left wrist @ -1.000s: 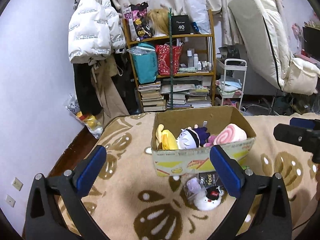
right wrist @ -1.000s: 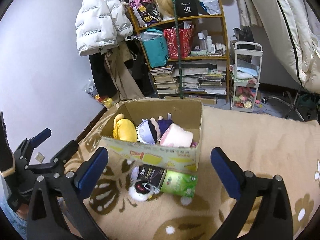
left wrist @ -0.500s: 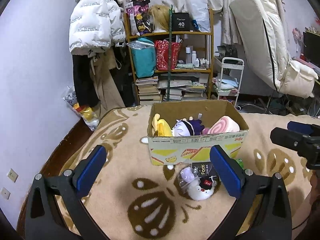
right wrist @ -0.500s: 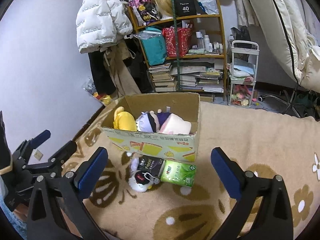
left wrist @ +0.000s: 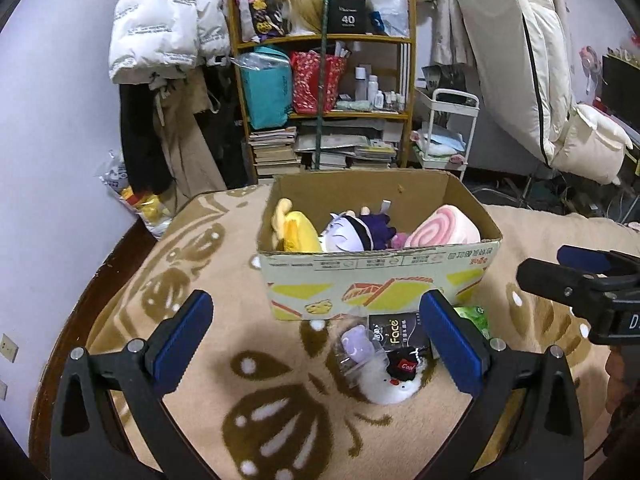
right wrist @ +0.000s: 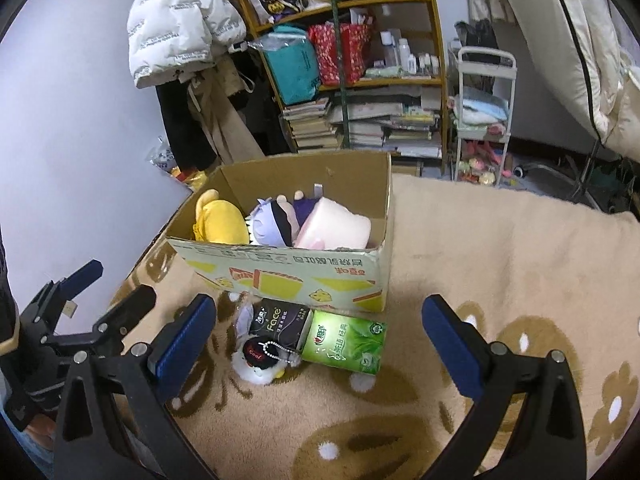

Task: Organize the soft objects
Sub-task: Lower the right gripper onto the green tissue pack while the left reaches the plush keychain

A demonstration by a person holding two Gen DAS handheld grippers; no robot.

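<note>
Two tools are in view, both spread wide and grasping nothing. The left tool (left wrist: 316, 334) hangs above the patterned blanket (left wrist: 192, 248), its blue pads either side of the items in front of the cardboard box (left wrist: 376, 280). The right tool (right wrist: 320, 338) hangs likewise over the same group, seen from the other side; in the left wrist view it enters from the right edge, well apart from the box.

The cardboard box stands open on the blanket. Inside, from left to right in the left wrist view: a yellow plush (left wrist: 294, 228), a purple-haired doll (left wrist: 354, 230) and a pink swirl cushion (left wrist: 440, 230). All three lie below or level with the rim.

Outside the box, just beside its front wall, lie four items on the blanket: a black tissue pack (right wrist: 280, 322) marked "Face", a green tissue pack (right wrist: 346, 342) touching its side, a white plush keychain (right wrist: 260, 362) with a black cap resting against the black pack, and a small clear-wrapped purple item (left wrist: 358, 346) beside the keychain.

Behind the bed stand a wooden shelf (left wrist: 324, 40) of bags and books, a white puffer jacket (left wrist: 160, 36) hanging on the wall, and a white trolley (right wrist: 484, 120).
</note>
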